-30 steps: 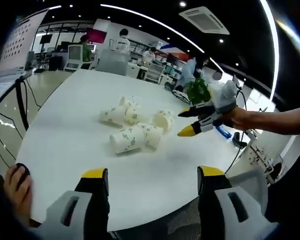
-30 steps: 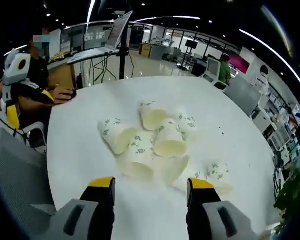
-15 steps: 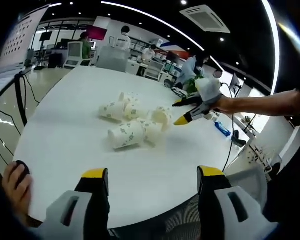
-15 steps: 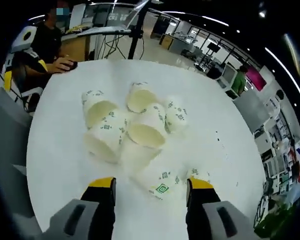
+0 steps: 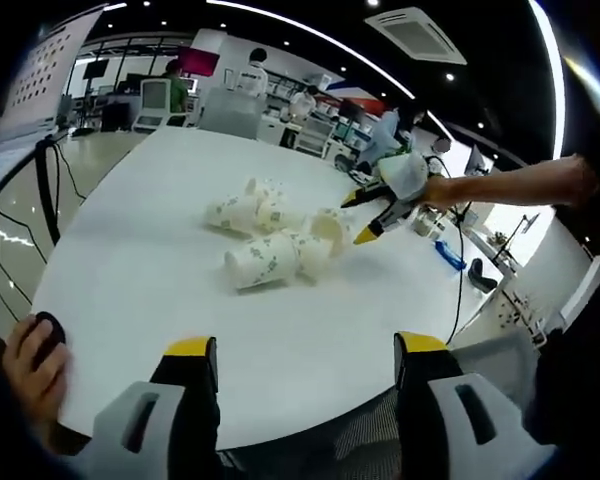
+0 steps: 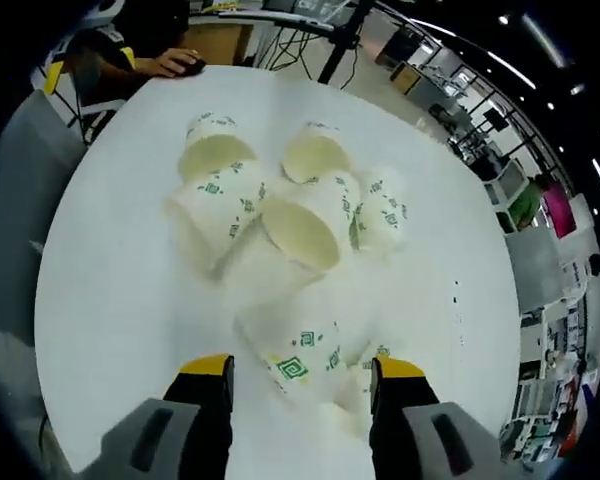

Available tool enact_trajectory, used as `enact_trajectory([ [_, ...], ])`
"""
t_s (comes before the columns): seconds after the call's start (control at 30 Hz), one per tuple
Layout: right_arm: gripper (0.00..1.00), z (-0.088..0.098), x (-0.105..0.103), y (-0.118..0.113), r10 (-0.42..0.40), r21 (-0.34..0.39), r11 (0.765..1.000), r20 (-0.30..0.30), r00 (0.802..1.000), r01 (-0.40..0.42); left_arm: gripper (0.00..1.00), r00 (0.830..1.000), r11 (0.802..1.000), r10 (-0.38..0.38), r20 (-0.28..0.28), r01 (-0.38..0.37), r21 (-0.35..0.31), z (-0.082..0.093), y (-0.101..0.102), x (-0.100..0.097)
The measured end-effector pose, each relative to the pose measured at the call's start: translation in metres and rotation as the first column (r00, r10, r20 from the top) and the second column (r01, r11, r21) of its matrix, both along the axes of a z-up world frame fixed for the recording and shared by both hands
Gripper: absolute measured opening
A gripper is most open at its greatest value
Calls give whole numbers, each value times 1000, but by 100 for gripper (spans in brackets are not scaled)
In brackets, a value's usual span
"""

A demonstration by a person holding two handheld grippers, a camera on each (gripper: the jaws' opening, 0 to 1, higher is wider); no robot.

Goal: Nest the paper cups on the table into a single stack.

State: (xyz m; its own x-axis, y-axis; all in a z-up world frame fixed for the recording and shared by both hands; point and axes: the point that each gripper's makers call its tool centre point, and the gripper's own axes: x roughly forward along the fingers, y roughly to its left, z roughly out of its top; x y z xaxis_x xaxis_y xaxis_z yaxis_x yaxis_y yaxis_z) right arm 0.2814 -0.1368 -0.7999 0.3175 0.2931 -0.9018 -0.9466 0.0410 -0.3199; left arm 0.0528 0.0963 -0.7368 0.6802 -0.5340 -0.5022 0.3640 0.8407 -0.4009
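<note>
Empty paper cups (image 6: 280, 225) are heaped on their sides on the white worktop (image 6: 110, 300). One cup (image 6: 305, 360) is framed by the open right hand-held gripper (image 6: 300, 375); contact cannot be told. The left hand-held gripper (image 5: 305, 350) is open, empty.

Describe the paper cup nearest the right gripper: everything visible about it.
The cup is white paper printed with small green square motifs. It lies on its side on the white table, just ahead of the open right gripper and between its yellow-tipped jaws, not yet gripped. It sits slightly apart from the main cluster, and another cup seems to lie against its right side.

white paper cups (image 6: 310, 235) with green square motifs, white table (image 6: 110, 300), yellow-tipped tool (image 6: 300, 368)
</note>
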Motion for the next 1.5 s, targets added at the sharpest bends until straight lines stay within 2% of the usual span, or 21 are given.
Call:
enact_trajectory([
  [0.07, 54, -4, -2, 3, 20, -7, 1000, -18, 1000, -20, 71, 1000, 1000, 7, -3, -7, -1, -3, 6, 3],
  [0.13, 54, -13, -1, -1, 62, -59, 996, -37, 997, -64, 71, 1000, 1000, 8, -5, -8, 3, -3, 6, 4],
  [0.23, 54, -20, -8, 2, 102, -92, 990, -58, 993, -107, 71, 1000, 1000, 11, -7, -11, 7, -2, 5, 5],
  [0.37, 46, -27, -6, 10, 141, -82, 986, -67, 988, -146, 70, 1000, 1000, 17, -11, -16, 9, -2, 3, 5],
  [0.6, 40, -35, -9, 5, 155, -108, 981, -75, 985, -162, 68, 1000, 1000, 16, -8, -15, 11, -4, 2, 6],
  [0.73, 38, -35, -13, 5, 140, -84, 986, -73, 987, -146, 68, 1000, 1000, 10, -14, -9, 13, -8, 1, 6],
  [0.87, 37, -33, -21, 5, 90, -23, 996, -82, 993, -92, 68, 1000, 1000, -3, -16, 3, 10, -8, -3, 7],
  [1.0, 36, -29, -27, 0, 73, -32, 997, -46, 996, -75, 67, 1000, 1000, -21, -15, 21, 2, -6, -13, 8],
  [1.13, 36, -14, -36, 7, -10, 75, 997, -33, 999, 13, 66, 999, 999, -37, -5, 37, 0, -1, -22, 12],
  [1.23, 36, -5, -43, 7, -25, 94, 995, -8, 1000, 26, 66, 999, 999, -48, 6, 48, 6, -1, -26, 16],
  [1.33, 36, 0, -50, 8, -47, 120, 992, -10, 999, 48, 64, 999, 999, -50, 11, 50, -5, 2, -31, 21],
  [1.5, 36, 13, -65, 21, -69, 177, 982, 24, 997, 64, 64, 997, 998, -68, 23, 68, -5, 6, -41, 31],
])
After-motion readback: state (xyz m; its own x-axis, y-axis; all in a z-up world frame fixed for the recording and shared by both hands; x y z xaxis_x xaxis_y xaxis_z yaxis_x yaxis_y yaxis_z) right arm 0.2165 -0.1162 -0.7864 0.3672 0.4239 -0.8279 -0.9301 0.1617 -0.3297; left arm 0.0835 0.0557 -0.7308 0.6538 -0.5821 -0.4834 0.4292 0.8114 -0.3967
